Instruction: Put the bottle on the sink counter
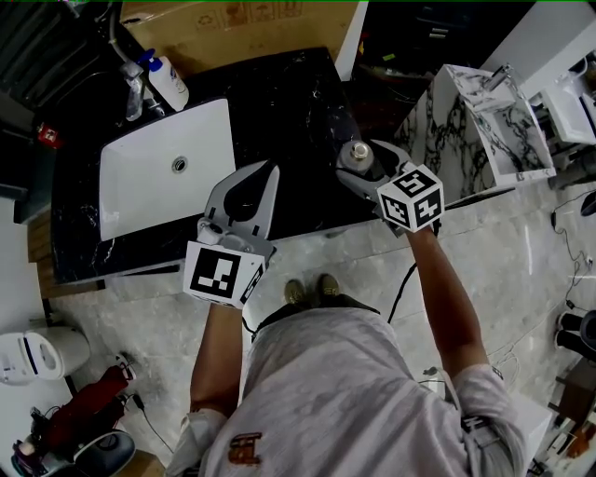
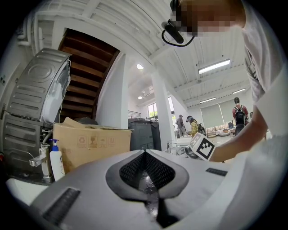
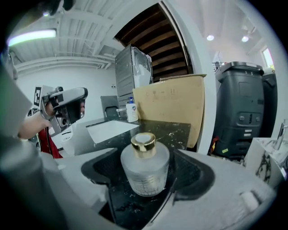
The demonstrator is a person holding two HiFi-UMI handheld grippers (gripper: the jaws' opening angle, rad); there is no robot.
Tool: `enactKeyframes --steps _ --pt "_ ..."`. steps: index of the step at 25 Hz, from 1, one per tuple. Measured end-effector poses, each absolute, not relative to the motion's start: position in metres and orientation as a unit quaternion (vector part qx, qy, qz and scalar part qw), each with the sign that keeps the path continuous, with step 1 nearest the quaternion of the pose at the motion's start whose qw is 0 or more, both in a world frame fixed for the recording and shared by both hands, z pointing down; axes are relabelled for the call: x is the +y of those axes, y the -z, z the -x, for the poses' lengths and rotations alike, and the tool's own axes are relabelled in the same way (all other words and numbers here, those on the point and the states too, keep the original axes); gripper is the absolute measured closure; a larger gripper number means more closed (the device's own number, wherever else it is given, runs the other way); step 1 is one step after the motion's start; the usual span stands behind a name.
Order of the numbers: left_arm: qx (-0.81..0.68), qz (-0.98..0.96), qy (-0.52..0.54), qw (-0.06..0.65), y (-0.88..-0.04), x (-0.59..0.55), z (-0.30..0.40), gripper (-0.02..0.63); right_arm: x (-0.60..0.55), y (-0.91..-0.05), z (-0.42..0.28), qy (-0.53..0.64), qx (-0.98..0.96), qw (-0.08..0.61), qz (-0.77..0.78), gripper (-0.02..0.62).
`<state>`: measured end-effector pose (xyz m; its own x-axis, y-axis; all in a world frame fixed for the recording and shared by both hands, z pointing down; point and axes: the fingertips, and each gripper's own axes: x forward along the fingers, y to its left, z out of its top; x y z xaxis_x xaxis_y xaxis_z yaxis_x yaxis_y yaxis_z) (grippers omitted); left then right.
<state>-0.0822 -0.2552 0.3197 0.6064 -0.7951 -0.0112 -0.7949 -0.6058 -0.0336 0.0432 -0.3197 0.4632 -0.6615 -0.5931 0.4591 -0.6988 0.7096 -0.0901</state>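
A frosted glass bottle point(image 1: 358, 153) point(image 3: 145, 165) with a gold cap stands upright on the black marble sink counter point(image 1: 289, 102), near its front right corner. My right gripper point(image 1: 352, 162) point(image 3: 145, 158) is open around it. Its dark pads flank the bottle on both sides with a thin gap each side. My left gripper point(image 1: 269, 170) point(image 2: 145, 153) hovers over the counter's front edge, just right of the white basin point(image 1: 158, 177). Its jaws are shut, tips touching, with nothing between them.
A white pump bottle point(image 1: 169, 82) point(image 2: 56, 164) and a faucet point(image 1: 131, 86) stand at the basin's back left. A cardboard box point(image 1: 242, 26) leans behind the counter. A marble-patterned basin stand point(image 1: 458, 140) is to the right. A white toilet point(image 1: 35, 354) sits on the floor at left.
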Motion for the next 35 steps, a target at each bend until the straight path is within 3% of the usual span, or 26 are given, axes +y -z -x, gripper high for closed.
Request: enactKeyframes --steps 11,24,35 --pt "0.426 0.904 -0.015 0.030 -0.298 -0.245 0.068 0.604 -0.280 -0.344 -0.027 -0.077 -0.934 0.052 -0.346 0.239" --pt "0.398 0.916 -0.019 0.043 -0.278 -0.229 0.041 0.604 -0.236 -0.283 -0.005 -0.004 -0.948 -0.031 -0.317 0.585" --pt "0.394 0.918 -0.016 0.049 -0.274 -0.218 0.031 0.604 -0.221 -0.272 0.000 0.035 -0.948 -0.030 -0.314 0.594"
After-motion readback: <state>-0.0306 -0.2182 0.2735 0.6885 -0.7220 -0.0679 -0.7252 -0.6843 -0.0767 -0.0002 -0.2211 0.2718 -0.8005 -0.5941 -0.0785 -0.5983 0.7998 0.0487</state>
